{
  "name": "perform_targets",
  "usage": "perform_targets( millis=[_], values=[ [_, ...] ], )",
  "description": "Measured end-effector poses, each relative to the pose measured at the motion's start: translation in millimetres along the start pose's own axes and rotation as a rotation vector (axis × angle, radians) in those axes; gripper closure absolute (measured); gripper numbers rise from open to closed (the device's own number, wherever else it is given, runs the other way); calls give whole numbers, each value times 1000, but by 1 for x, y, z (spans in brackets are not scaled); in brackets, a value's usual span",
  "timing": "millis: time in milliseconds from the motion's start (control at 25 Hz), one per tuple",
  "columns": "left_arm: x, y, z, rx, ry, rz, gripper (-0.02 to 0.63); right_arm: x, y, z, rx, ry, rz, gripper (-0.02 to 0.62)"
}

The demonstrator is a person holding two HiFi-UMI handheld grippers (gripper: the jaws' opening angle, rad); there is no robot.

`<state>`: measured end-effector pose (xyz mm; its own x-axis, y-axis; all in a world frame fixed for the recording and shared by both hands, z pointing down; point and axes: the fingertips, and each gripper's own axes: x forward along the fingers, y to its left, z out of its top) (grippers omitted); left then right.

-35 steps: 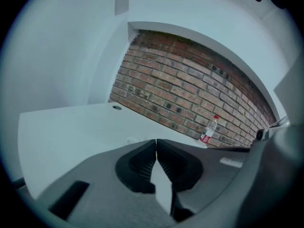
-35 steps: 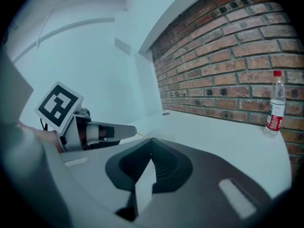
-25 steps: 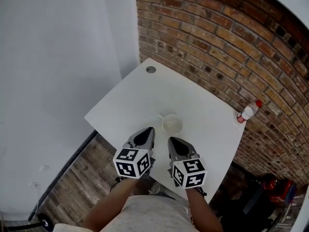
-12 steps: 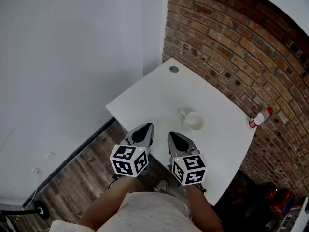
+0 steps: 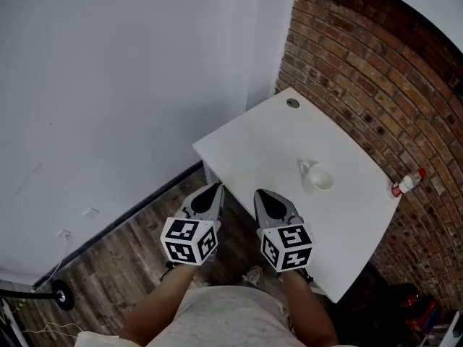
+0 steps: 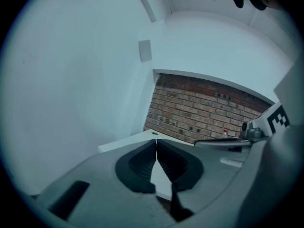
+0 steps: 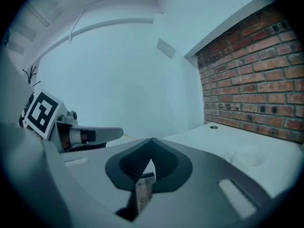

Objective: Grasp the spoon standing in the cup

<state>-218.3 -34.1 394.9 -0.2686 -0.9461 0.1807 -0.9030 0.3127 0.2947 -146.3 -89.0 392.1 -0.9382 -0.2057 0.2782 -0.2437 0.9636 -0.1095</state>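
A white cup [image 5: 319,178] with a handle stands on the white table [image 5: 253,143], right of its middle. It also shows faintly in the right gripper view as a pale cup [image 7: 249,156]. I cannot make out a spoon in it. My left gripper [image 5: 214,189] and right gripper [image 5: 261,194] hang side by side at the table's near left edge, well short of the cup. Both are shut and hold nothing; the left gripper's [image 6: 156,141] jaws meet at the tips, and so do the right gripper's [image 7: 151,140].
A small bottle with a red cap [image 5: 407,183] stands at the table's far right edge against the brick wall [image 5: 376,71]. A round cable hole [image 5: 292,103] sits at the far corner. A white wall is on the left, with wooden floor [image 5: 123,266] below.
The head view has swung left, so the table, cup and bottle have slid to the right in the picture. Both grippers stay shut and now sit at the table's edge, farther from the cup.
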Motion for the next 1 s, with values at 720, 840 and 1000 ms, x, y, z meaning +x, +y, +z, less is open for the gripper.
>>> perform_targets(
  millis=[720, 840, 1000],
  values=[
    [-66, 30, -15, 32, 8, 20, 601, -7, 73, -17, -21, 14, 12, 589],
    [-69, 29, -16, 33, 8, 10, 601, -10, 76, -19, -21, 14, 6, 589],
    [-70, 27, -16, 34, 10, 1, 601, -12, 79, -19, -25, 16, 5, 589]
  ],
)
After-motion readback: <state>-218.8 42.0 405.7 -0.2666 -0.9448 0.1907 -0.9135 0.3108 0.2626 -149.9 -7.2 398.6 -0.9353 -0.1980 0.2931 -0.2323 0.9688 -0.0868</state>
